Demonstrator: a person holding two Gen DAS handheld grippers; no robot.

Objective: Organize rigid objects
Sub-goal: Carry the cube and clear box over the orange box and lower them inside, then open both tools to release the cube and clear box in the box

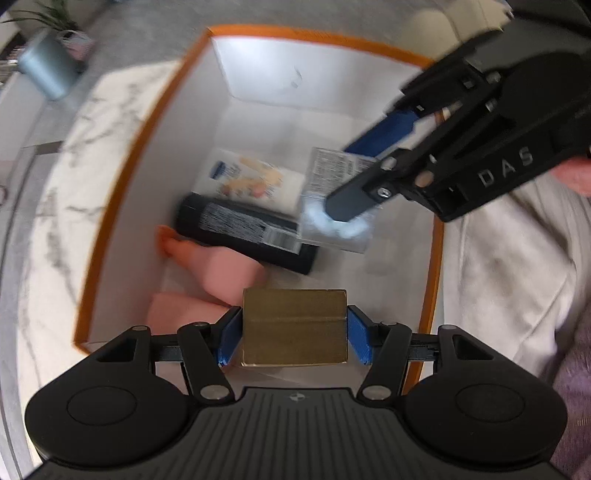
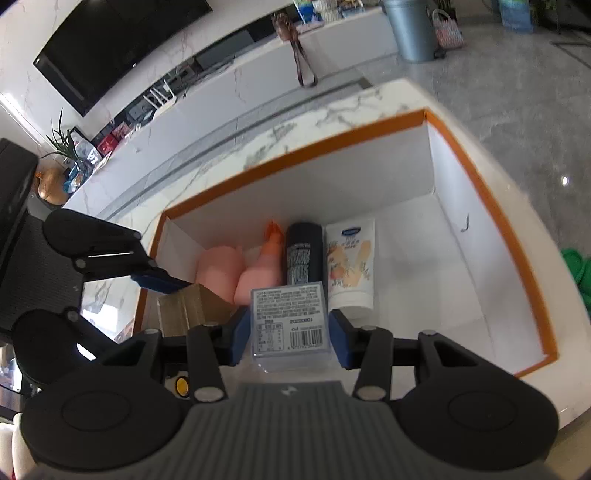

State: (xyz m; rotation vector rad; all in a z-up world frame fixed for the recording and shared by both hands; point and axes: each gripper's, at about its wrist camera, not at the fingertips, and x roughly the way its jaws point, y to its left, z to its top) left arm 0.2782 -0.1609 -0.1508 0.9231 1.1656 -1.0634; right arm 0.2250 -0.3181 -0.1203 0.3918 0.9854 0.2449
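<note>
My left gripper [image 1: 294, 326] is shut on a gold-brown box [image 1: 294, 326] and points straight down over the near end of a white bin with an orange rim [image 1: 122, 184]. My right gripper [image 2: 290, 332] is shut on a clear plastic box with a printed label [image 2: 290, 325], hanging over the same bin [image 2: 332, 142]. From the left wrist view the right gripper [image 1: 369, 184] comes in from the upper right with that clear box [image 1: 334, 195]. On the bin floor lie two pink bottles [image 2: 255, 275], a black can [image 2: 303, 254] and a white tube [image 2: 351, 266].
The bin stands on a white marble table [image 2: 332, 107]. A television [image 2: 110, 48] and a long white cabinet [image 2: 221, 88] are beyond it, with a metal bucket [image 2: 410, 29] on the grey floor. The right half of the bin floor [image 2: 436, 266] is bare. Beige fabric [image 1: 498, 258] lies beside the bin.
</note>
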